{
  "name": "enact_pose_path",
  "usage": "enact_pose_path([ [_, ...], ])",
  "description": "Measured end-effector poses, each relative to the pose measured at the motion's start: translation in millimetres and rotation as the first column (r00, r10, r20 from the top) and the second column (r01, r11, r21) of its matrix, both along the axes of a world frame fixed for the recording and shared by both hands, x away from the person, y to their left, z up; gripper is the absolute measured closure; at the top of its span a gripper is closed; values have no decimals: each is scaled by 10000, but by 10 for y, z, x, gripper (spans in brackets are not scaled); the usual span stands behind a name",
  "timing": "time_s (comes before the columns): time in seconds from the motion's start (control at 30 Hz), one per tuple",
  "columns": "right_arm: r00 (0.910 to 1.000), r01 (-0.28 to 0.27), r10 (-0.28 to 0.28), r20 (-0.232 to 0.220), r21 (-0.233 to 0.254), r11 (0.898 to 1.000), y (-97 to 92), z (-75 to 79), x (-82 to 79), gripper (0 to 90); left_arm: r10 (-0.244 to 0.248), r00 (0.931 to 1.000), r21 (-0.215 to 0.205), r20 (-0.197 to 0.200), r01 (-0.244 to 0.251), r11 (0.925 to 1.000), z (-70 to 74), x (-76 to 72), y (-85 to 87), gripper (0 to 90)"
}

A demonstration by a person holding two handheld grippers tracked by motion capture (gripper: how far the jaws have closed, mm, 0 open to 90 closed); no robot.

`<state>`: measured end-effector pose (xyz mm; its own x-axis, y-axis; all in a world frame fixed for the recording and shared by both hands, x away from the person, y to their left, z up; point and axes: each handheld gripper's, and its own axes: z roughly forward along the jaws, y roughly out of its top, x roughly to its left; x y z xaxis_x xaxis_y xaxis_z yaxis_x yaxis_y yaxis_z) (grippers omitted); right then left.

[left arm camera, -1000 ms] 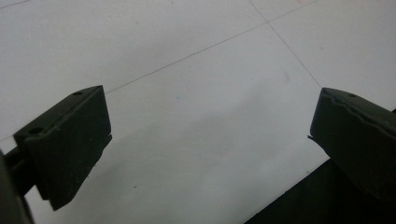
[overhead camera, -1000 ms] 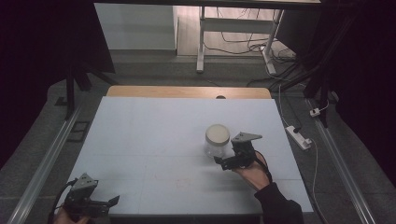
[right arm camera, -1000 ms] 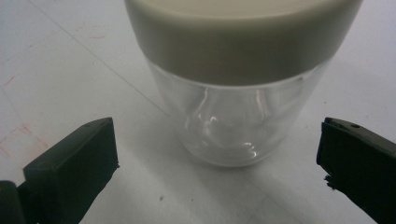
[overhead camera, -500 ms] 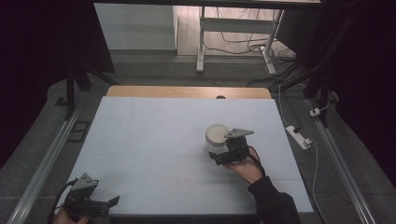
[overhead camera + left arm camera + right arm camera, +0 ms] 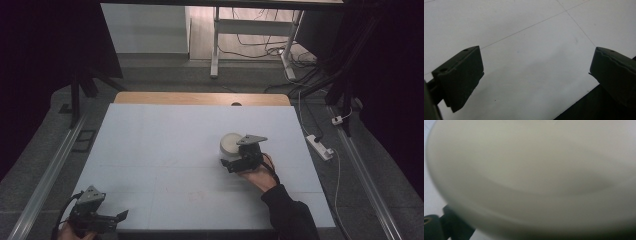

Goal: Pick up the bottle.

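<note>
Dark floor and cables ring the pale blue-white table top [image 5: 165,150]. On it, right of centre, sits the round cream-white bowl-like container [image 5: 231,143]. The right gripper [image 5: 239,161] has closed in on it over the last second, now touching its near side, so a grasp looks imminent; up close its view blurs into cream wall [image 5: 531,170], finger state untellable. The left gripper [image 5: 112,217] idles at the near-left corner, fingers [image 5: 461,75] wide apart.

A lab-like test room: white table [image 5: 165,165], floor cables [image 5: 260,37], power strip [image 5: 320,147].
</note>
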<state>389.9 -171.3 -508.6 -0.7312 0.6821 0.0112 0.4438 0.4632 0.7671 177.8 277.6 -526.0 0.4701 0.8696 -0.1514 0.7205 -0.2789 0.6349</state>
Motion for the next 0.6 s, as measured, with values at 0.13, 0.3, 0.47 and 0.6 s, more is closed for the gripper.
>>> enact_pose_path([
  [0.13,10000,27,-27,80,93,10000,-8,-1,10,53,-32,10000,30,-12,32,10000,0,1,-3,0],
  [0.3,9998,-11,12,207,-22,10000,-8,2,-2,61,-66,10000,62,-16,66,10000,0,0,-7,0],
  [0.47,9995,-3,4,309,-31,10000,-7,0,-11,63,-97,10000,68,-16,97,9999,0,1,-9,1],
  [0.6,9992,-63,66,384,-64,10000,-9,1,-17,64,-111,9999,63,-23,111,9999,-1,2,-10,2],
])
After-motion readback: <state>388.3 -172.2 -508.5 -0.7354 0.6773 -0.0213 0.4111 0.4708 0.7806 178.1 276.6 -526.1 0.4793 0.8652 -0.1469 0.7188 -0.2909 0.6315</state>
